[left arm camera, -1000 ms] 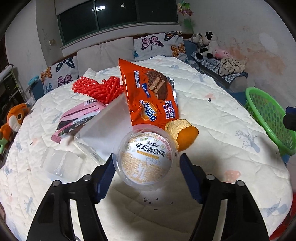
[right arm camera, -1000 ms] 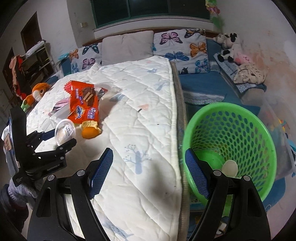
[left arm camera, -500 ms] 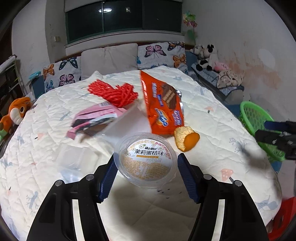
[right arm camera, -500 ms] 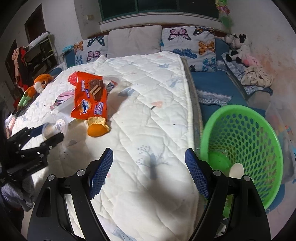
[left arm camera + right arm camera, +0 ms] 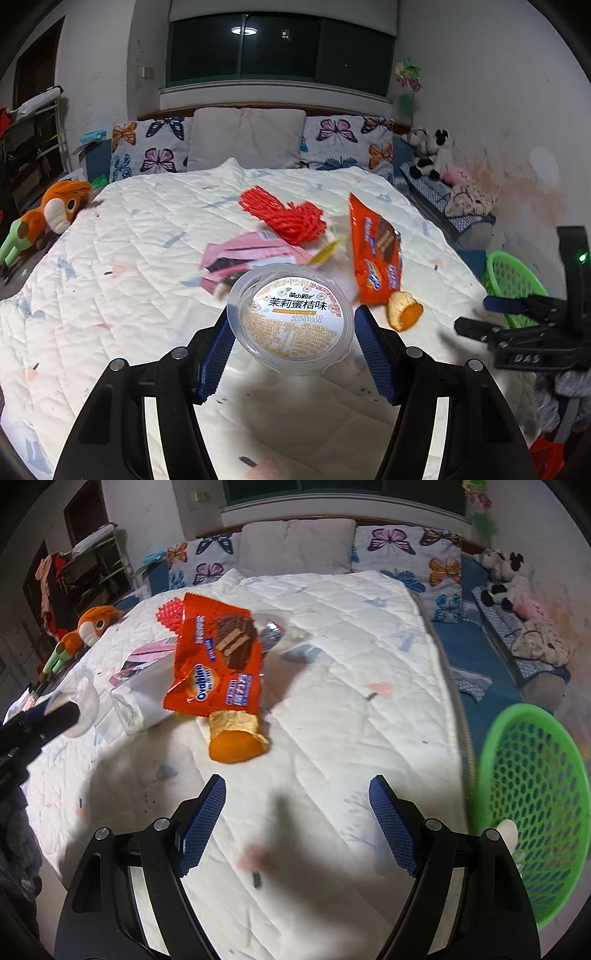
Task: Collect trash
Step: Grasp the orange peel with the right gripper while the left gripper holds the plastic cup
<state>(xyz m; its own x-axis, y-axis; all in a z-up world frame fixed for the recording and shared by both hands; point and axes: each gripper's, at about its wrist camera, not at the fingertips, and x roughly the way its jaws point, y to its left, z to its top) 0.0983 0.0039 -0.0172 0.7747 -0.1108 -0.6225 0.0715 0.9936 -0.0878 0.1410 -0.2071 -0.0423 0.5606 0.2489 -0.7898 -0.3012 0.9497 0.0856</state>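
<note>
Compared with a second ago, the left gripper (image 5: 291,326) has lifted the clear plastic jelly cup (image 5: 290,320) clear of the quilt (image 5: 122,280), and the right gripper (image 5: 297,805) has swung from the green basket (image 5: 535,794) toward the middle of the bed. The cup sits squarely between the left blue pads (image 5: 218,350), clamped on both sides, lid facing the camera. The right one is spread wide, holding nothing, hovering just short of the orange cupcake wrapper (image 5: 236,736) and Ovaltine bag (image 5: 218,661).
</note>
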